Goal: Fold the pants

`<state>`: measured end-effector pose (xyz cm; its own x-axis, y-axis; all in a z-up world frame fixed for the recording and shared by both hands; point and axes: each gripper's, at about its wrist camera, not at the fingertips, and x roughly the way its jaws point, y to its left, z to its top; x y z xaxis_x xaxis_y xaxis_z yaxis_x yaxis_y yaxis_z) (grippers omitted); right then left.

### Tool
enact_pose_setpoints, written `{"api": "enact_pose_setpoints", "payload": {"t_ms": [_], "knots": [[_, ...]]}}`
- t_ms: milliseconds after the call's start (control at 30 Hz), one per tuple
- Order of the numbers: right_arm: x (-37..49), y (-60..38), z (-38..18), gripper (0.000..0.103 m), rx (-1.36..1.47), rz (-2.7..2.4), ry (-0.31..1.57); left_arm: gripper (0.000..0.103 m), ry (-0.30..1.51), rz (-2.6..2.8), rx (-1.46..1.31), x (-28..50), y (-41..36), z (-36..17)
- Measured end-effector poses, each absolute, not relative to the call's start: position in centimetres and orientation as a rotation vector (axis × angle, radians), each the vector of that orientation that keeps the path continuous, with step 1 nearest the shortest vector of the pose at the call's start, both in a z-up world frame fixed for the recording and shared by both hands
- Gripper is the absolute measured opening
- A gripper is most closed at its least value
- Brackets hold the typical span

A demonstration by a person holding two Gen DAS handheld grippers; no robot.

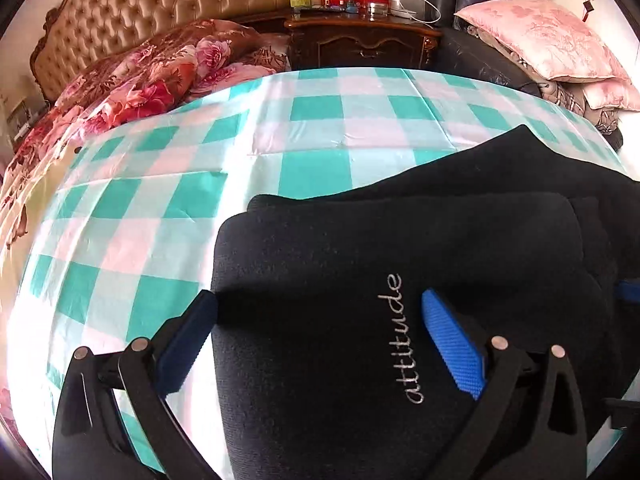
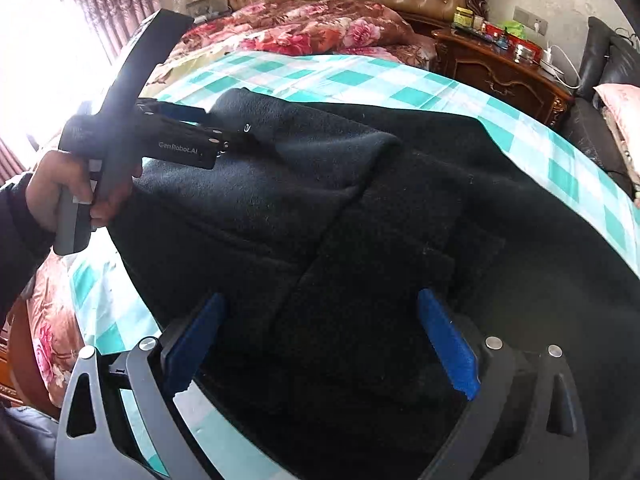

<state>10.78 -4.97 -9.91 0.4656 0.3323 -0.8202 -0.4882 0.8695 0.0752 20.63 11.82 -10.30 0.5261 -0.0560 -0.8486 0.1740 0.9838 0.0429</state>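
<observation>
Left wrist fisheye is showing the left tongs (image 1: 320,320) standing apart, their blue pads on either side of a folded edge of the black pants (image 1: 400,240); the word "attitude" (image 1: 402,338) is running in pale script across the cloth between them. The pants are lying on the green-and-white checked sheet (image 1: 180,184) covering the bed, with a floral quilt (image 1: 152,76) bunched beyond it near the tufted headboard (image 1: 160,8); a dark nightstand (image 1: 360,40) is standing beside it. Right wrist fisheye is showing the right tongs (image 2: 320,332) also spread apart over the pants (image 2: 360,220), nothing pinched between them; the person's left hand (image 2: 68,188) is gripping the other tool's handle at the far edge of the fabric.
</observation>
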Motion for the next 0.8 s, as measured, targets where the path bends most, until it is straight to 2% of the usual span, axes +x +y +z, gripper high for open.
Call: {"api": "enact_pose_setpoints", "payload": {"t_ms": [133,233,300,433,533,633,800], "knots": [[9.7,-5.3,-7.9,0.094,-0.172,0.526,0.868,0.102,0.996,-0.117,0.158,20.6,11.4,-10.2],[11.2,-5.8,-12.2,0.099,-0.19,0.521,1.034,0.102,0.998,-0.112,0.14,20.4,11.5,-10.0],[11.1,-7.8,-12.3,0.098,-0.061,0.57,0.997,0.102,0.996,-0.105,0.138,20.4,11.5,-9.9],[10.4,-10.6,-9.0,0.098,-0.023,0.501,0.973,0.102,0.932,0.048,0.216,19.6,11.2,-9.1],[9.1,-17.4,-5.5,0.098,0.064,0.4,0.879,0.101,0.801,0.288,0.428,18.0,9.1,-7.3],[7.5,-27.1,-4.4,0.098,0.206,0.206,0.846,0.101,0.696,0.225,0.447,15.2,5.4,-4.5],[4.7,-42.8,-8.7,0.098,0.619,0.019,0.91,0.101,0.689,-0.104,0.431,11.9,-3.4,-2.8]]}}
